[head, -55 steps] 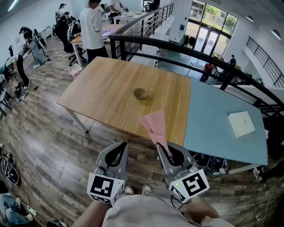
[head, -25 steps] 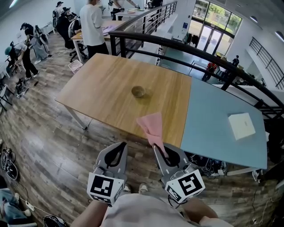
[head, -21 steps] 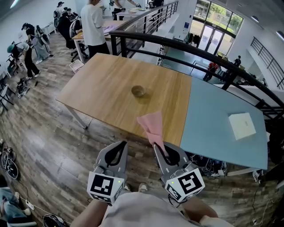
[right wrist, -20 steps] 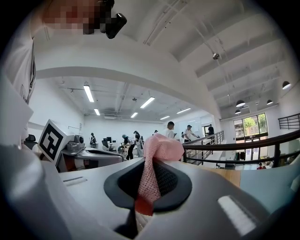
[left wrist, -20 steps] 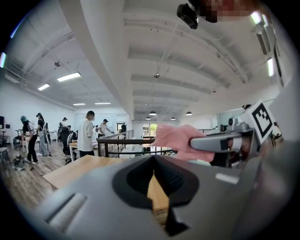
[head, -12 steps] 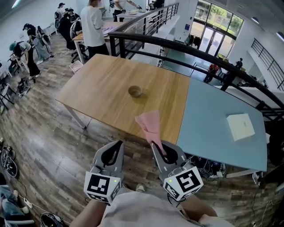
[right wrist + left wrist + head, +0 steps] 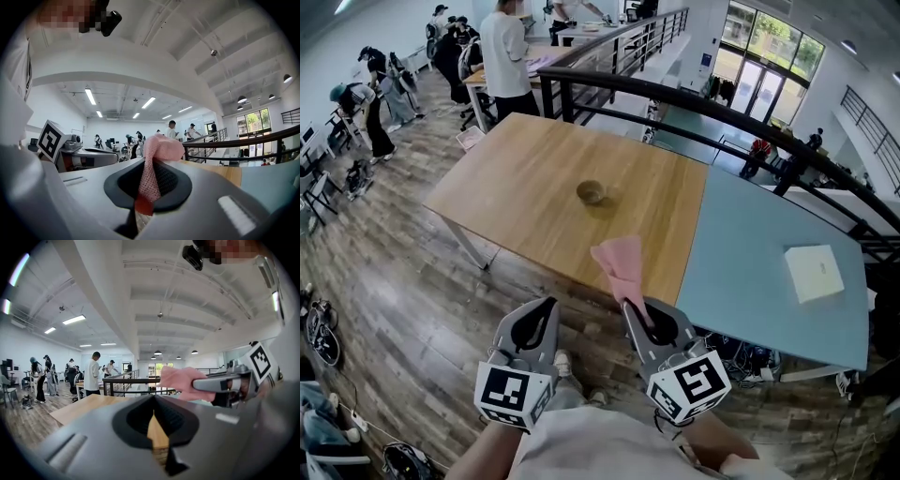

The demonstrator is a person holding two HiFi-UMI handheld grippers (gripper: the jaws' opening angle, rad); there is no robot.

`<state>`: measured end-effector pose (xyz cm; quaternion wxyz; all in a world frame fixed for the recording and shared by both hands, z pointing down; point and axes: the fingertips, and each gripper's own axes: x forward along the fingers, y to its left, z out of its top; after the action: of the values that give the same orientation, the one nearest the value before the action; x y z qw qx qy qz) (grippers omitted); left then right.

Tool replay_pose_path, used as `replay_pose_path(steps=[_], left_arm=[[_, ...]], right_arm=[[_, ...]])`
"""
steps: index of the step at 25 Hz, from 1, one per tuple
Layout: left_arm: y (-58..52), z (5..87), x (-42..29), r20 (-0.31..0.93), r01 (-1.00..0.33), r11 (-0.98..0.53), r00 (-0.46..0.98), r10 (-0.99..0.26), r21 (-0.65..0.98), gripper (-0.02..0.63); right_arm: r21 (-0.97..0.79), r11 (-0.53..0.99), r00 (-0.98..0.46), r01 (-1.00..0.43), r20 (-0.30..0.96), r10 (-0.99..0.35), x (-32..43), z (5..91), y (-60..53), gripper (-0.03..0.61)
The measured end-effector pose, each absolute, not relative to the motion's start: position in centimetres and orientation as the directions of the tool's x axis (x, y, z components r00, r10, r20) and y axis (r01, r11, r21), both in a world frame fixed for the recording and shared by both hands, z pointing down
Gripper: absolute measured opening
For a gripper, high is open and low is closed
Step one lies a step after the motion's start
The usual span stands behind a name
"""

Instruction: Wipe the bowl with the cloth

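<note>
Head view: the left gripper (image 7: 546,306) and right gripper (image 7: 630,306) hang side by side, short of the wooden table (image 7: 516,178). The right one carries a pink cloth (image 7: 621,264), which fans out past its tips. The small bowl (image 7: 592,192) sits upright mid-table, well apart from the cloth and both grippers. A white box (image 7: 814,273) lies on the adjoining blue table (image 7: 741,272).

Left gripper view: the jaws are pressed together with nothing between them.

Right gripper view: the jaws are pinching the cloth's lower end, and the rest is bunched above the tips.
</note>
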<state>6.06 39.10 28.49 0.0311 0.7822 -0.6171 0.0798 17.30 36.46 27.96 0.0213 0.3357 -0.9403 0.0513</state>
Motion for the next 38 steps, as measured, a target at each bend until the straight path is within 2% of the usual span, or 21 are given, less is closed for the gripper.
replay_pose_path(steps=[15, 24, 38], left_arm=[[34.8, 29.8, 3.5, 0.167, -0.968, -0.249, 0.24, -0.956, -0.03, 0.002], [27.5, 31.8, 0.7, 0.184, -0.96, -0.28, 0.276, -0.944, 0.0, 0.002], [13.5, 31.2, -6.9, 0.204, -0.929, -0.369, 0.365, -0.908, 0.02, 0.002]], right_arm=[[-0.052, 0.774, -0.775, -0.631, 0.082, -0.627, 14.1, 28.1, 32.3, 0.018], [-0.049, 0.746, -0.745, -0.664, 0.126, -0.655, 11.7, 30.3, 25.7, 0.018], [-0.046, 0.674, -0.672, -0.737, 0.152, -0.725, 4.2, 29.2, 12.9, 0.018]])
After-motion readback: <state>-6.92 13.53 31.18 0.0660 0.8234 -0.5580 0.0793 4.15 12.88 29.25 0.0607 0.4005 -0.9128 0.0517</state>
